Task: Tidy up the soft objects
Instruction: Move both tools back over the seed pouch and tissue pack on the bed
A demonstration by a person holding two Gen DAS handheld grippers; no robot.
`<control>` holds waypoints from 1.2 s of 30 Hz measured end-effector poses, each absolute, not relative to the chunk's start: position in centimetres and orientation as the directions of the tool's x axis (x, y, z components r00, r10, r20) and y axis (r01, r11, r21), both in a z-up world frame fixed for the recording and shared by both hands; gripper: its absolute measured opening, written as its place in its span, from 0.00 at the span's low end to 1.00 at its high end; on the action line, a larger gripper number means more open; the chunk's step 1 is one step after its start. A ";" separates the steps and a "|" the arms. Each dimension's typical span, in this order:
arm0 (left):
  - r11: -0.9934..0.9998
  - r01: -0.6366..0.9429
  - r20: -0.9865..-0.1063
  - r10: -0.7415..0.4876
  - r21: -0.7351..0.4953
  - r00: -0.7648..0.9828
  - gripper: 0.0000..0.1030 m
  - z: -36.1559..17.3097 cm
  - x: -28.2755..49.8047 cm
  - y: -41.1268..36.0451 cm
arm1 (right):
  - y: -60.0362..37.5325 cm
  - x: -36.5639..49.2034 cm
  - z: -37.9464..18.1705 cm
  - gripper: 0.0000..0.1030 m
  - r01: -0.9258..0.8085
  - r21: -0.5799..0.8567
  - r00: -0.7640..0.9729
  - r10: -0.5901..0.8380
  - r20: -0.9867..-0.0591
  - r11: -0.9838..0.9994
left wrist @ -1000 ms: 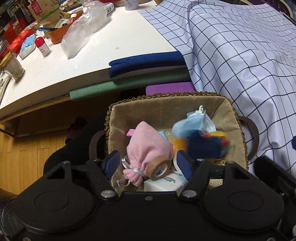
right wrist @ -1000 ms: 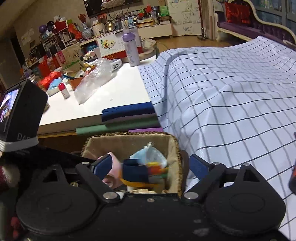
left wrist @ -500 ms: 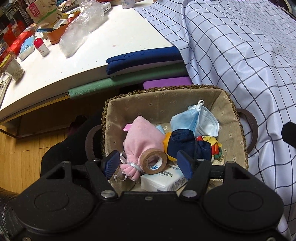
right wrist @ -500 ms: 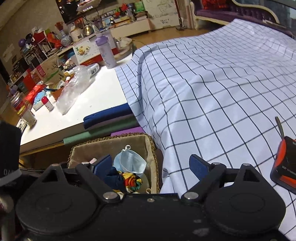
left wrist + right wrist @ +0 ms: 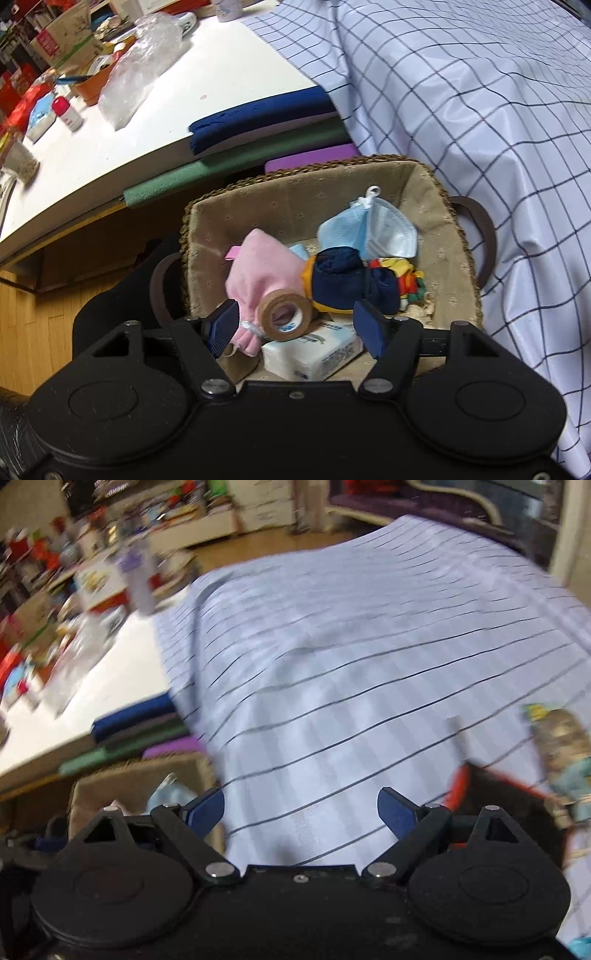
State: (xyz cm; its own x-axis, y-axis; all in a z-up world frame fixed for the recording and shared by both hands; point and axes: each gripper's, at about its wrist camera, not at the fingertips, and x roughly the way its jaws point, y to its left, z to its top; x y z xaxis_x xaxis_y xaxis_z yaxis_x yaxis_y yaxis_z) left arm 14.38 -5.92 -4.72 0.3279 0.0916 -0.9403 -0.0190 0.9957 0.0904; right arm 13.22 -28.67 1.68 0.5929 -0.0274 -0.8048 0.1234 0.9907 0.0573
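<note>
A woven basket [image 5: 424, 173] with a beige lining holds a pink pouch [image 5: 258, 269], a roll of brown tape [image 5: 284, 314], a navy and multicoloured cloth bundle [image 5: 343, 280], a blue face mask [image 5: 369, 232] and a white tissue pack [image 5: 314, 354]. My left gripper [image 5: 299, 325] is open and empty just above the basket's near end. My right gripper [image 5: 301, 812] is open and empty over the checked cloth [image 5: 351, 664]. The basket's corner [image 5: 133, 775] shows at the lower left of the blurred right wrist view.
A white table [image 5: 147, 122] with a plastic bag [image 5: 140, 70], a small bottle and boxes lies to the left. Blue [image 5: 258, 118], green and purple foam pads stack behind the basket. An orange and black object [image 5: 498, 794] and a blurred figure [image 5: 565, 753] lie on the cloth at right.
The navy and multicoloured bundle dropped from the right gripper into the basket. The right gripper swung right, away from the basket, over the checked cloth. The left gripper stayed over the basket.
</note>
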 end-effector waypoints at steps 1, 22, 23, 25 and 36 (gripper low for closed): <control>0.996 -0.011 -0.940 0.091 0.092 0.330 0.62 -4.7 14.4 -6.3 | -30.0 13.0 2.3 0.88 0.152 0.063 0.605 -0.043 -0.795 0.986; 0.951 0.307 -0.898 -0.103 0.037 0.427 0.63 0.5 15.9 -18.7 | -56.7 4.2 2.0 0.87 0.855 0.018 0.328 -0.514 -0.793 0.518; 0.945 0.327 -0.893 -0.119 0.033 0.435 0.63 0.9 16.1 -19.5 | -56.6 4.3 1.7 0.87 0.853 0.017 0.327 -0.510 -0.796 0.521; 0.929 0.370 -0.884 -0.153 0.023 0.441 0.63 1.8 16.4 -21.3 | -56.2 4.6 1.6 0.87 0.847 0.009 0.331 -0.513 -0.792 0.532; 0.781 0.624 -0.833 -0.344 0.002 0.434 0.78 4.7 16.7 -31.8 | -55.8 5.0 1.6 0.87 0.835 -0.004 0.335 -0.515 -0.789 0.550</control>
State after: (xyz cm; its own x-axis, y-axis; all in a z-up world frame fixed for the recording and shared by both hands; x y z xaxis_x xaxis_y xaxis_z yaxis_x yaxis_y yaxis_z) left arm 16.69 -31.81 4.70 0.4337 -0.3444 -0.8327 0.6240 0.7814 0.0019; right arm 5.01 -55.84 1.60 0.3354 -0.5155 -0.7885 0.8351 0.5501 -0.0044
